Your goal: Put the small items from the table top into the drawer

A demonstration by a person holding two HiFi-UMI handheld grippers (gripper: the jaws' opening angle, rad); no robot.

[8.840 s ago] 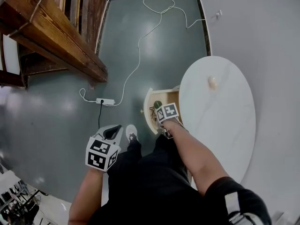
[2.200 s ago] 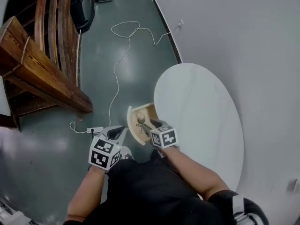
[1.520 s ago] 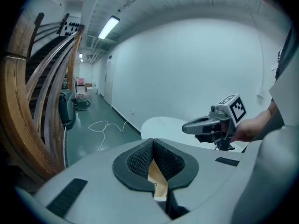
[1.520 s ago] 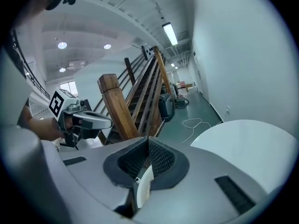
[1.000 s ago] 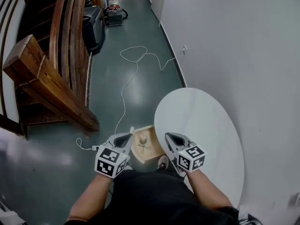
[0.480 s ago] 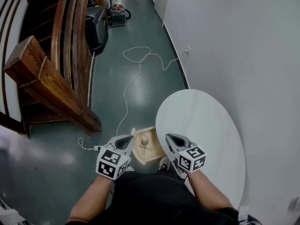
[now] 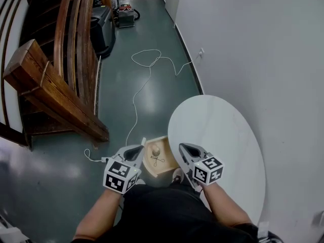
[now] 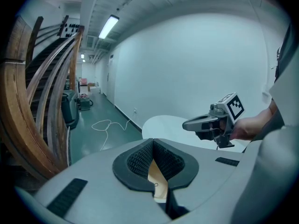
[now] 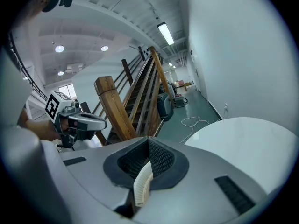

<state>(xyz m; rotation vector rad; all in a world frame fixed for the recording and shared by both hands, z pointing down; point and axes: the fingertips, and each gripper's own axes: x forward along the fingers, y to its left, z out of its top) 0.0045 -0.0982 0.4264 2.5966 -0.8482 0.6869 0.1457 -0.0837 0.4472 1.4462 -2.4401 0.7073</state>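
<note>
The white oval table top (image 7: 223,135) is bare. Under its left edge the pale wooden drawer (image 7: 148,167) stands pulled out. Inside it lie a beige rounded item (image 7: 156,150) and a small dark wiry item (image 7: 158,160). My left gripper (image 7: 139,148) hovers at the drawer's left side and my right gripper (image 7: 182,147) at its right, by the table's edge. Both are shut and hold nothing. In the left gripper view the shut left gripper (image 8: 153,146) faces the right gripper (image 8: 191,124). The right gripper view has the shut right gripper (image 9: 148,143) facing the left gripper (image 9: 96,122).
A wooden stair rail and post (image 7: 55,92) run along the left. A white cable (image 7: 144,65) loops over the green floor to a power strip (image 7: 105,160). A white wall (image 7: 263,49) rises right behind the table. Dark machines (image 7: 104,27) stand farther down the corridor.
The beige item that lay on the table top several seconds ago now lies in the drawer. My right gripper has drawn back out of the drawer. Over the last second both grippers barely move.
</note>
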